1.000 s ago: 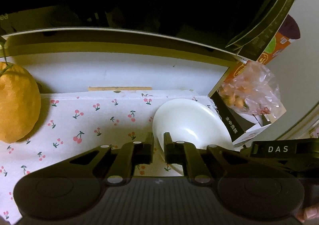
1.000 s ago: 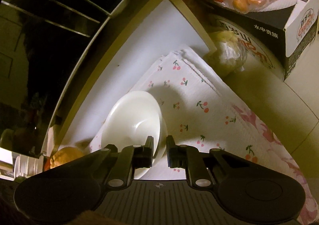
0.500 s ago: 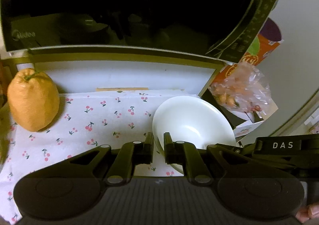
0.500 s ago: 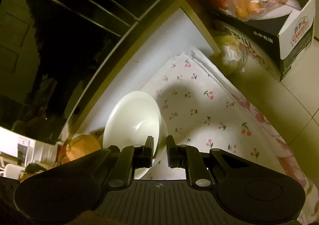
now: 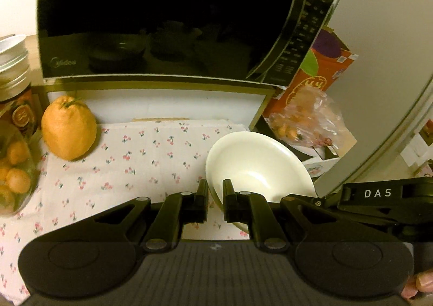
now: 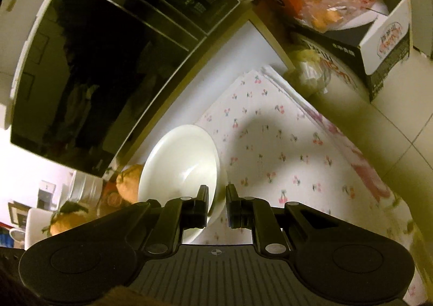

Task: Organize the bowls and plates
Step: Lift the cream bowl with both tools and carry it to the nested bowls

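A white bowl (image 5: 257,162) is held tilted above the cherry-print cloth (image 5: 140,162). My left gripper (image 5: 215,197) is shut on the bowl's near left rim. My right gripper (image 6: 217,204) is shut on the opposite rim of the same bowl (image 6: 180,168); in the right wrist view a second white rim shows just under it. The right gripper's black body (image 5: 379,197), marked DAS, shows at the right of the left wrist view.
A black microwave (image 5: 167,16) stands on a shelf behind the cloth. A large orange citrus (image 5: 69,131) sits at the cloth's back left. A jar and stacked white cups (image 5: 12,62) are at far left. A box with a bag of fruit (image 5: 308,119) is at right.
Both grippers have lifted and pulled back with the bowl. The microwave front and the orange fruit have come fully into view, and the cloth looks farther below.
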A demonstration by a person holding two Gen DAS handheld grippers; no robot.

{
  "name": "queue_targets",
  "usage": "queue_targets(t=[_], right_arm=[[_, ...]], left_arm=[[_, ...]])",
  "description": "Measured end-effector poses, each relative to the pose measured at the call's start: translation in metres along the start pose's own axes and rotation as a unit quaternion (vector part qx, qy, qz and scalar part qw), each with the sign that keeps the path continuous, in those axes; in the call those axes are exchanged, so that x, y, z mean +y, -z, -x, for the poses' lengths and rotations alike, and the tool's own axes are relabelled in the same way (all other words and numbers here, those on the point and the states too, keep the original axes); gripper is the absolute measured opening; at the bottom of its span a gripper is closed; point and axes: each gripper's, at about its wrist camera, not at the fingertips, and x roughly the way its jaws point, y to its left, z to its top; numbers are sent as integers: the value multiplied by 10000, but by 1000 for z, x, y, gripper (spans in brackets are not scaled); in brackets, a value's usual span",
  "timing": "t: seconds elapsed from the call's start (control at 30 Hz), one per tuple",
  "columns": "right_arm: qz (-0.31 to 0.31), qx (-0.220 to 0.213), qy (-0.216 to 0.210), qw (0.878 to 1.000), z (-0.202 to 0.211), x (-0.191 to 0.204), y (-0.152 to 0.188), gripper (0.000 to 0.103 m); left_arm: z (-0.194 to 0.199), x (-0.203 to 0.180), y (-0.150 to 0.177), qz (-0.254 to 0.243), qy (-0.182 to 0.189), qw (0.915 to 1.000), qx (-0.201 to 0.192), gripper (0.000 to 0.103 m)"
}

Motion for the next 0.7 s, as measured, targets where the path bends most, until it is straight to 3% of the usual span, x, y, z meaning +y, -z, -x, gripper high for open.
queue_targets(t=[0.27, 0.7], right_arm=[[2, 20, 9, 10000, 25, -6, 32, 14], [349, -5, 281, 9990, 54, -12, 80, 15]], left_arm=[[29, -12, 24, -141, 28, 9998, -109, 9], [59, -13, 73, 149, 352, 9990, -252, 9]])
